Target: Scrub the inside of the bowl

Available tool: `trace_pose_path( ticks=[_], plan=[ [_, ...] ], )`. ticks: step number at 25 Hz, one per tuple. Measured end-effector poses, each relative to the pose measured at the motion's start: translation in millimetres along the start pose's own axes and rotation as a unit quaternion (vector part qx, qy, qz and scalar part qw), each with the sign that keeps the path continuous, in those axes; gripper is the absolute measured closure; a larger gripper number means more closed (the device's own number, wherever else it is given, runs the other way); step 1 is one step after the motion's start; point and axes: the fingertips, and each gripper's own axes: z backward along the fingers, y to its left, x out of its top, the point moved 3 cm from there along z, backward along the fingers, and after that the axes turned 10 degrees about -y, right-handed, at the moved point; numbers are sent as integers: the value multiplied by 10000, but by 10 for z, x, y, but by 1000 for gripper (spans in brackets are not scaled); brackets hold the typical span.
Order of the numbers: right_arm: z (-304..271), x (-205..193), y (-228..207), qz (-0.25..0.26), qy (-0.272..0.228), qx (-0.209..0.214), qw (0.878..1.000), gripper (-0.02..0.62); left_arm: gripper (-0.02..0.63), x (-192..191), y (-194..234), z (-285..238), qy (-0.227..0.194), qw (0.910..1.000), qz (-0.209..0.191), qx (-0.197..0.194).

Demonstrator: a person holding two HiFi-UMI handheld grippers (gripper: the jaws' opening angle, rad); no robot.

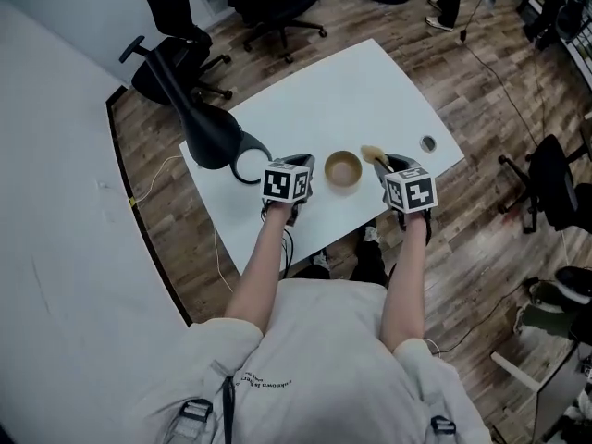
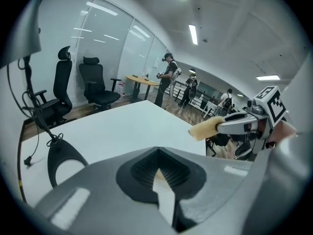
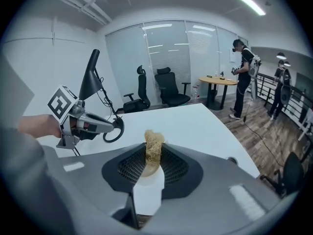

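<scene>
We held the right gripper (image 3: 153,164) with its ridged black pads (image 3: 176,170) pressed tight on a scrubber (image 3: 154,148), a coarse, straw-coloured tuft of fibres that stood up between the jaws. The left gripper (image 2: 157,166) had its jaws drawn together, with only a thin sliver of white tabletop showing between them, and it gripped nothing.

In the head view, the bowl (image 1: 343,169) sat upright on the smooth white table (image 1: 356,91), between our two grippers. It was round and tan, with a wood-like tone. The scrubber's tip hung just beside the bowl's right rim, outside the hollow; we could not tell whether it touched. The left gripper's tips lay just to the left of the bowl.

Further left on the table stood a matte black lamp (image 1: 209,132) with a long conical shade and an open ring-shaped base. A small round grommet (image 1: 426,143) was set in the tabletop near the right edge. Black office chairs (image 1: 268,3) stood on the plank floor (image 1: 481,109) beyond.
</scene>
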Motion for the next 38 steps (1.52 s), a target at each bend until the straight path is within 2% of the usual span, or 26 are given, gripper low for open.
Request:
trace_pose_path(
  ticks=[9, 14, 19, 26, 28, 30, 34, 38],
  plan=[
    [-644, 33, -160, 606, 286, 1034, 9924, 486, 606, -536, 10, -404, 169, 9954, 911, 252],
    [-854, -2, -233, 915, 469, 1582, 9820, 488, 604, -758, 87, -538, 141, 9860, 1523, 659],
    [-998, -25, -236, 1146, 703, 2166, 9670, 488, 580, -879, 138, -640, 91, 9733, 2126, 859],
    [-1073, -78, -84, 1504, 1026, 2965, 9375, 488, 555, -1031, 127, -834, 370, 9634, 2428, 1073],
    [-1080, -105, -52, 1525, 1099, 3099, 9320, 488, 573, -1064, 135, -872, 404, 9604, 2454, 1252],
    [-1077, -133, -57, 1519, 1174, 3216, 9272, 488, 589, -1008, 120, -896, 389, 9612, 2336, 1413],
    [-1062, -94, -180, 1406, 1247, 3251, 9268, 489, 590, -613, 30, -960, 299, 9727, 1694, 1558],
    [-1110, 71, -187, 1321, 1112, 3217, 9310, 489, 589, -148, -128, -1040, 232, 9844, 1041, 1399]
  ],
)
